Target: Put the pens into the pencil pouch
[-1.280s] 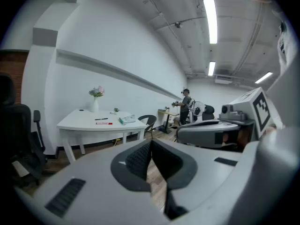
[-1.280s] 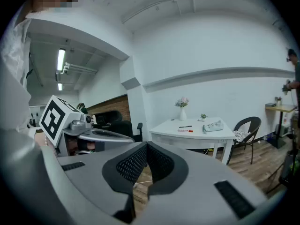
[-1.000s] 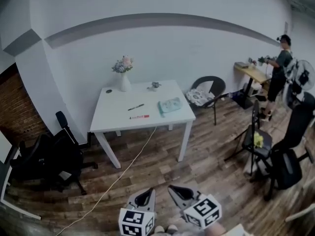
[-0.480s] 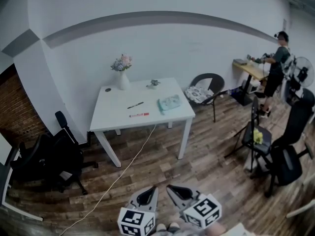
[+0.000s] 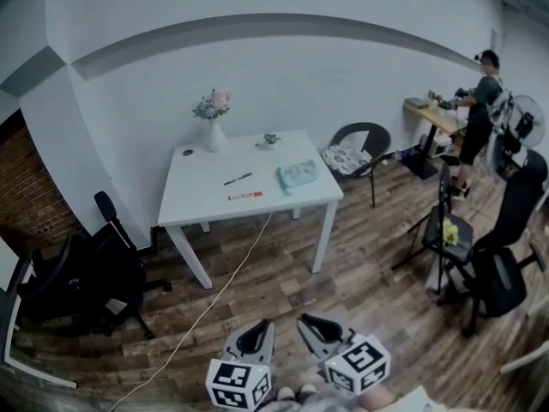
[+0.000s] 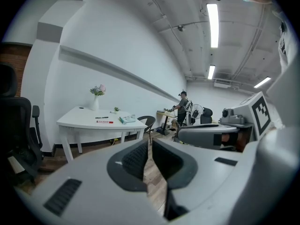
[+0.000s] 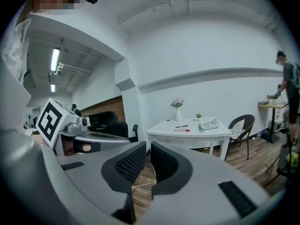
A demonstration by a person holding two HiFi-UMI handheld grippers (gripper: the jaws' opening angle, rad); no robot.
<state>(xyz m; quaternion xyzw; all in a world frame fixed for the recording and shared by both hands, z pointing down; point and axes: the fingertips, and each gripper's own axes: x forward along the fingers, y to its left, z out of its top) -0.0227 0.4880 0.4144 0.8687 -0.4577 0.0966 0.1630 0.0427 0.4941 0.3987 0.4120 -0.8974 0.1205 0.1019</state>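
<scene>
A white table (image 5: 202, 204) stands across the room against the wall. On it lie a black pen (image 5: 238, 178), a red pen (image 5: 245, 196) and a pale green pencil pouch (image 5: 298, 175) to their right. My left gripper (image 5: 254, 337) and right gripper (image 5: 313, 324) hang low over the wooden floor, far from the table, both shut and holding nothing. The left gripper view shows its jaws (image 6: 150, 144) closed, with the red pen (image 6: 104, 122) and pouch (image 6: 126, 119) distant. In the right gripper view, the gripper (image 7: 148, 146) points at the table (image 7: 187, 134) and pouch (image 7: 209, 124).
A vase of flowers (image 5: 212, 120), a small plant (image 5: 269, 140) and a dark disc (image 5: 187, 153) sit at the table's back. Black office chairs (image 5: 86, 273) stand left, a wicker chair (image 5: 356, 157) right. A white cable (image 5: 214, 299) crosses the floor. A person (image 5: 480, 101) works far right.
The view has drifted slightly, so the table sits a little higher in frame. Both grippers stay low and shut. The person at the far right has shifted a little.
</scene>
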